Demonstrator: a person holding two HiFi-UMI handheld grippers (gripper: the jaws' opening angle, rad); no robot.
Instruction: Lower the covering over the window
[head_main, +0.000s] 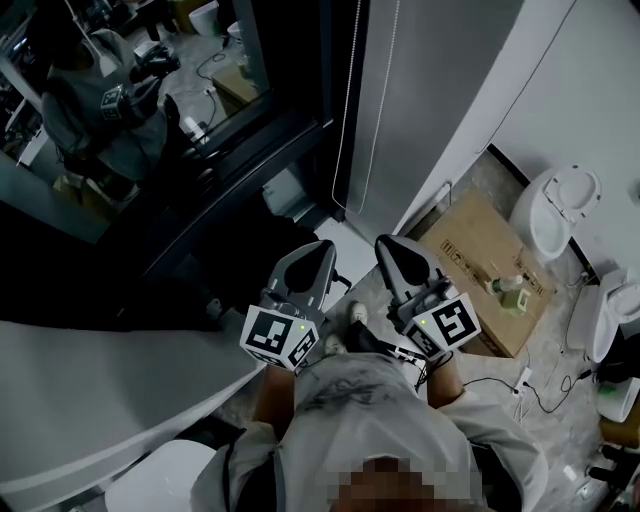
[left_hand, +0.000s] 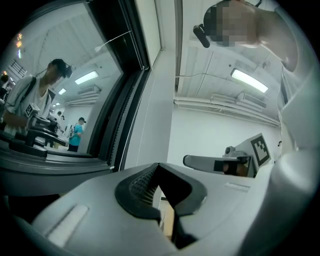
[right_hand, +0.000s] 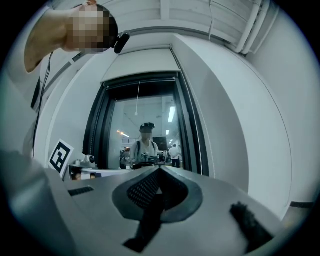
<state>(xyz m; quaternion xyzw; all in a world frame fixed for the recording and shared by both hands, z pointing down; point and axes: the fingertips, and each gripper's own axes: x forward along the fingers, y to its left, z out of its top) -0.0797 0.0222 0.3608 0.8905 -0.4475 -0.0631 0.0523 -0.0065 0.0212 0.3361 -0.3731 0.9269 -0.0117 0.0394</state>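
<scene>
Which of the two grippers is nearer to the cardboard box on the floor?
The right gripper: in the head view its tip shows beside the cardboard box, while the left gripper sits farther left.

Count: 2 grey plastic two-jaw grippers, left gripper (head_main: 322, 250) and right gripper (head_main: 386, 246); 1 dark-framed glass window (head_main: 120, 95); 1 flat brown cardboard box (head_main: 480, 250); 2 white ceramic toilets (head_main: 556, 208).
</scene>
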